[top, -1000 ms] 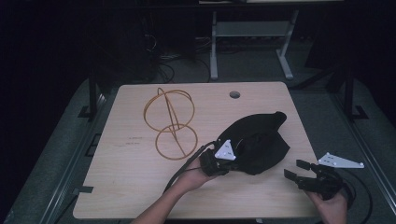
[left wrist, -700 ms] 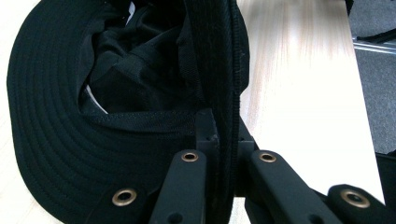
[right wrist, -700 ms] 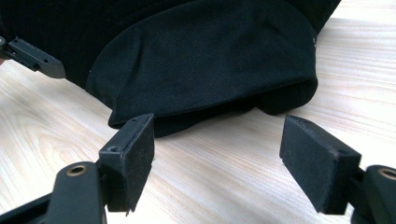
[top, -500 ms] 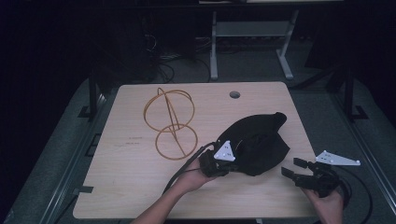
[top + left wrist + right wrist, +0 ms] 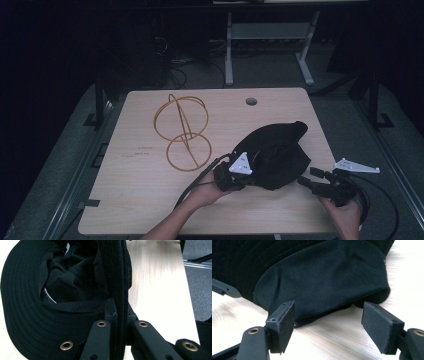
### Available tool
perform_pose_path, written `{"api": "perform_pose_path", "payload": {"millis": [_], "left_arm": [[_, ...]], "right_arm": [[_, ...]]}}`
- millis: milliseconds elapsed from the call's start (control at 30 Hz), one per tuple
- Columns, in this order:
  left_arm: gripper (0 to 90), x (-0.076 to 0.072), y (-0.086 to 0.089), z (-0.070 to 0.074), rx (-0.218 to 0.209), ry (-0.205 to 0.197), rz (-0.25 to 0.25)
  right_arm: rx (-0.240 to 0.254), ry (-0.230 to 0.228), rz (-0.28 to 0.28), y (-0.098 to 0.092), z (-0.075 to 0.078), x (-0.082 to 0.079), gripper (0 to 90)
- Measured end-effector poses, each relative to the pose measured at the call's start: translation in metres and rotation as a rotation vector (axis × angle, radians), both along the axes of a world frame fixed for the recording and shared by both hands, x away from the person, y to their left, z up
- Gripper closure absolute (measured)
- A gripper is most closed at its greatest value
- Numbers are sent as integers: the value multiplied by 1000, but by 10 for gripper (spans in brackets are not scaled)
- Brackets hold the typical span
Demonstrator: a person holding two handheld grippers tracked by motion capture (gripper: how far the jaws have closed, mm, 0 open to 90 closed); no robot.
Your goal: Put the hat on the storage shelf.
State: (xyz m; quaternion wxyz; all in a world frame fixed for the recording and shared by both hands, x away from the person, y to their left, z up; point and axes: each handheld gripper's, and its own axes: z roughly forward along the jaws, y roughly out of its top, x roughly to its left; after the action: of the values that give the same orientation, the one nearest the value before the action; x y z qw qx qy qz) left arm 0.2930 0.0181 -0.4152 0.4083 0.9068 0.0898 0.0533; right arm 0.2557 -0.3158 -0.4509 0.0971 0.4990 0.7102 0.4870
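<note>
The left gripper view is showing the left gripper [image 5: 119,322] clamping the black hat [image 5: 50,302] by its brim, likely steadying it near the table's [image 5: 150,200] right front corner, while the right gripper view is revealing the right gripper [image 5: 328,326] gaping before the crown.

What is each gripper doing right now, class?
Left gripper: shut on the black hat's brim.
Right gripper: open, holding nothing, beside the hat.

black tongs [image 5: 328,327] with flat rectangular pads, brass rivets, trailing black cables and a grey three-cornered plate [image 5: 240,163].
</note>
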Motion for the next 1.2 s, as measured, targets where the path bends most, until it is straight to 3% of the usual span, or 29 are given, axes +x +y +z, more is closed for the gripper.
{"api": "perform_pose_path", "payload": {"millis": [367,400,667,700,733,767,800,833,1033,1200], "left_arm": [[868,-2,1,2,-20,7,-12],[868,-2,1,2,-22,10,-16],[869,-5,-3,0,-23,3,-38],[869,-5,-3,0,-21,3,-41],[869,-5,-4,0,-23,4,-40],[869,-5,-4,0,-23,4,-40],[869,-5,-4,0,-23,3,-42],[869,-5,-4,0,-22,0,-44],[868,-6,-5,-1,-6,-10,-53],[836,-5,-2,-1,-8,2,-36]], "right_arm": [[140,48,-30,-1,-10,8,278],[179,53,-28,-2,-11,8,278],[233,77,-33,5,-16,16,334],[245,79,-32,6,-17,17,363],[274,71,-48,8,-18,19,453],[274,71,-48,8,-18,19,453],[297,59,-56,10,-16,20,586],[297,59,-56,10,-16,20,586],[306,24,-59,20,-14,22,852],[317,-9,-75,20,-12,20,881]]}}
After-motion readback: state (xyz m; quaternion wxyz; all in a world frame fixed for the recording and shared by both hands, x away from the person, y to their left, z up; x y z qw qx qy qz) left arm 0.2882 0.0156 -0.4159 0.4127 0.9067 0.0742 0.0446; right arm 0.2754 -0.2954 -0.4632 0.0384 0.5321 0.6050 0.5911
